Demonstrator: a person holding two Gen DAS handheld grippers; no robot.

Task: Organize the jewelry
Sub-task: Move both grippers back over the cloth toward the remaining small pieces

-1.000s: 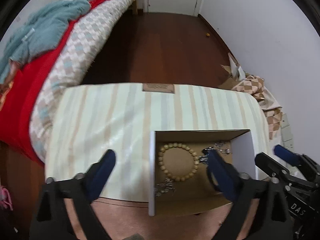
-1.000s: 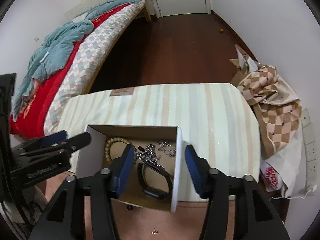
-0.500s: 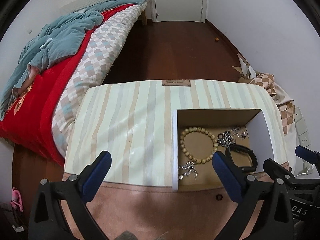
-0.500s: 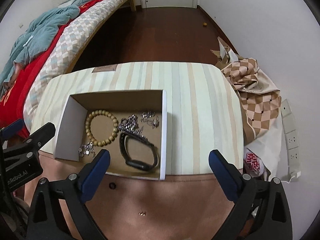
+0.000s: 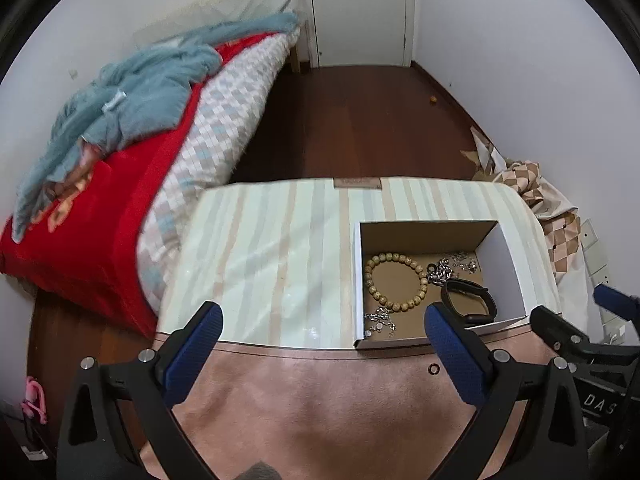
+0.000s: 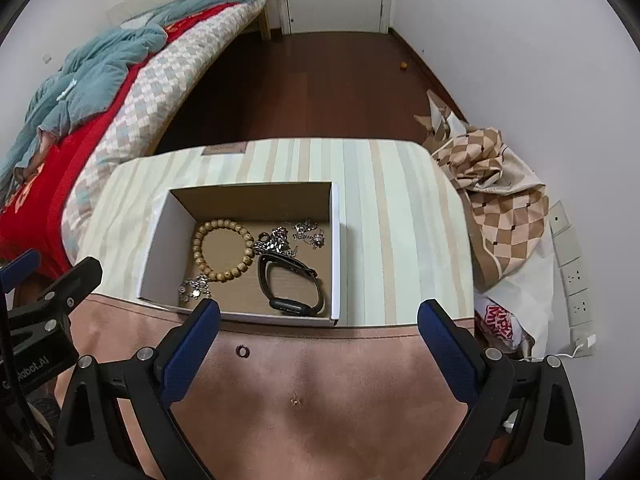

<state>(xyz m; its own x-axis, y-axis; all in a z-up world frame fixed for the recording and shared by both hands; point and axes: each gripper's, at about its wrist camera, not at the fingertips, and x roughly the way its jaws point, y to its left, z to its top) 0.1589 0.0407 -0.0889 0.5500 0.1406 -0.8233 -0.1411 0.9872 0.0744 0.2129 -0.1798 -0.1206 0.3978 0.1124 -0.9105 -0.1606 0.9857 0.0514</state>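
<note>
Right wrist view, left to right: left gripper (image 6: 24, 276) at the edge, jaws wide, empty; cardboard box (image 6: 160, 236) on the striped mat (image 6: 400, 220), holding wooden bead bracelet (image 6: 222, 250), silver chains (image 6: 280, 238), black band (image 6: 290, 284). Small ring (image 6: 242, 351) on pink mat (image 6: 320, 380), outside the box. Right gripper (image 6: 318, 334) spread after just opening, nothing between.

Your right gripper (image 6: 318, 326) hangs wide and empty just short of the cardboard box (image 6: 335, 248). Inside the box: 1 beaded bracelet (image 6: 222, 250), 1 black band (image 6: 290, 286) (nearest you), tangled silver chains (image 6: 288, 236).
</note>
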